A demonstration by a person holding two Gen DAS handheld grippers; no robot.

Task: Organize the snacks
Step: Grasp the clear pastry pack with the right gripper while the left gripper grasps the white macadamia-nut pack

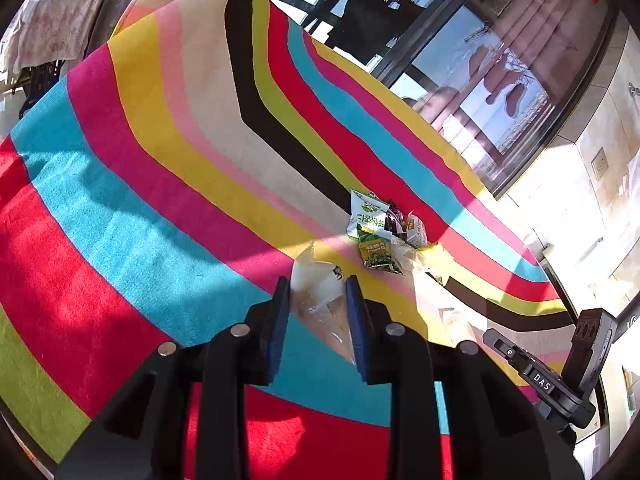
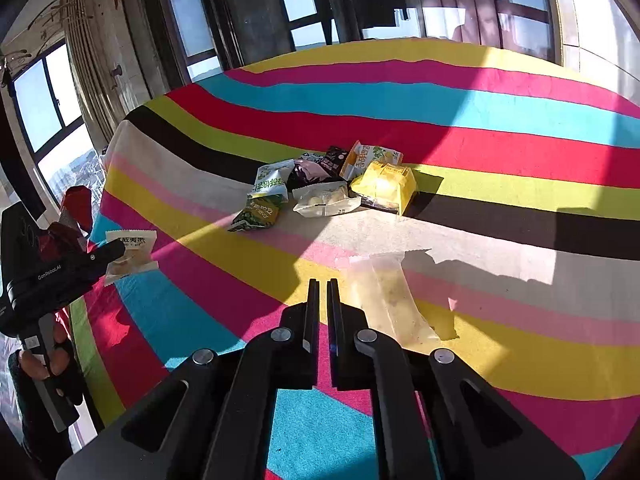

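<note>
My left tongs (image 1: 318,294) pinch a clear snack packet (image 1: 316,292) with a white printed top, held above the striped desk (image 1: 140,200), its long axis running away from me along the fingers. My right tongs (image 2: 323,292) are pressed nearly together on nothing; a pale translucent packet (image 2: 384,296) lies just beside them, pointing toward the snack pile (image 2: 328,184) farther back.

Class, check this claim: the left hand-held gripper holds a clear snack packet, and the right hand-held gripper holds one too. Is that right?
Not quite. The left hand-held gripper does hold a clear snack packet, but the right hand-held gripper is shut on nothing; the right wrist view shows a pale packet lying beside it on the striped cloth.
</note>
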